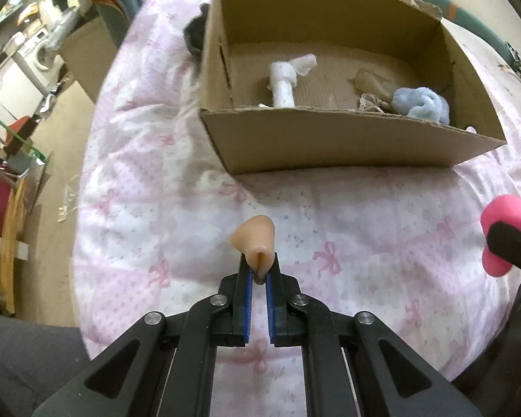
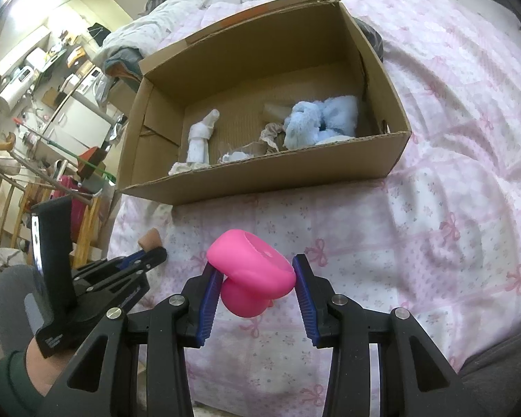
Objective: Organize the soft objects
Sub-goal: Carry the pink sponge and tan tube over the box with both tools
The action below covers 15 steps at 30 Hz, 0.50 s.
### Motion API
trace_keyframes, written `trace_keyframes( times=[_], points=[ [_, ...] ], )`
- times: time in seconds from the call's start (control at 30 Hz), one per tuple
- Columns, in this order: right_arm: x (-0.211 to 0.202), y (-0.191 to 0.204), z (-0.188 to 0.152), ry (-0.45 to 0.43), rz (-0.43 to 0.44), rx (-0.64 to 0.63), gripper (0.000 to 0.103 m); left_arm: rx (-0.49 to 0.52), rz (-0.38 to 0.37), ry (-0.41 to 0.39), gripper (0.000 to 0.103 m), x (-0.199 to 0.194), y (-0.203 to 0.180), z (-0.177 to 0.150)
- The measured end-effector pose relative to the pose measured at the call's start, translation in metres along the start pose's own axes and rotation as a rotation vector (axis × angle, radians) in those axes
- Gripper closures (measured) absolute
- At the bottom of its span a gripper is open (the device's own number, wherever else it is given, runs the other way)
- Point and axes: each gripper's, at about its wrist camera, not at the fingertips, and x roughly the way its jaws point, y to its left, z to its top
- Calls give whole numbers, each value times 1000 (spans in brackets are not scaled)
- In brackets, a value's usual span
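The left claw [image 1: 259, 271] is clamped tight on the narrow end of a small tan soft piece [image 1: 251, 241], which is held up above the bed [image 1: 364, 236]. The piece's long axis runs on from the fingers, away from the claw toward the box [image 1: 330, 139], with its rounded fat end leaning a little to the left in the left wrist view. From the right wrist view the same piece [image 2: 150, 238] sticks out past the left claw's tip [image 2: 153, 253], and a hand [image 2: 15, 309] in a grey glove with a green sleeve grips the handle. The right claw [image 2: 257, 271] is clamped on a pink soft toy [image 2: 251, 271], its blue pads pressing the wide disc-shaped part from both sides. The disc lies tilted, its broad face turned up and toward the box, with its width spanning the gap between the fingers. A rounder pink lobe hangs under it. The toy is also held above the bed, near the box's front wall. The cardboard box rests open on the pink bow-print bedcover. Inside it a white roll [image 2: 201, 139] lies at the left, its long axis running front to back. A fluffy blue bundle [image 2: 321, 118] sits in the right corner, with crumpled beige fabric [image 2: 272, 135] just beside it.
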Motion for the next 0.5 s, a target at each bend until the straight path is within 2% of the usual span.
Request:
trace_keyframes(
  times=[0.2,0.5],
  points=[
    [-4,3,-2,-13,4,-19,60,-55,10,-69,96,-34,4,-4],
    [-8,8,-3,-32,23,-35,60,-140,18,-138,96,-55,9,4]
  ],
)
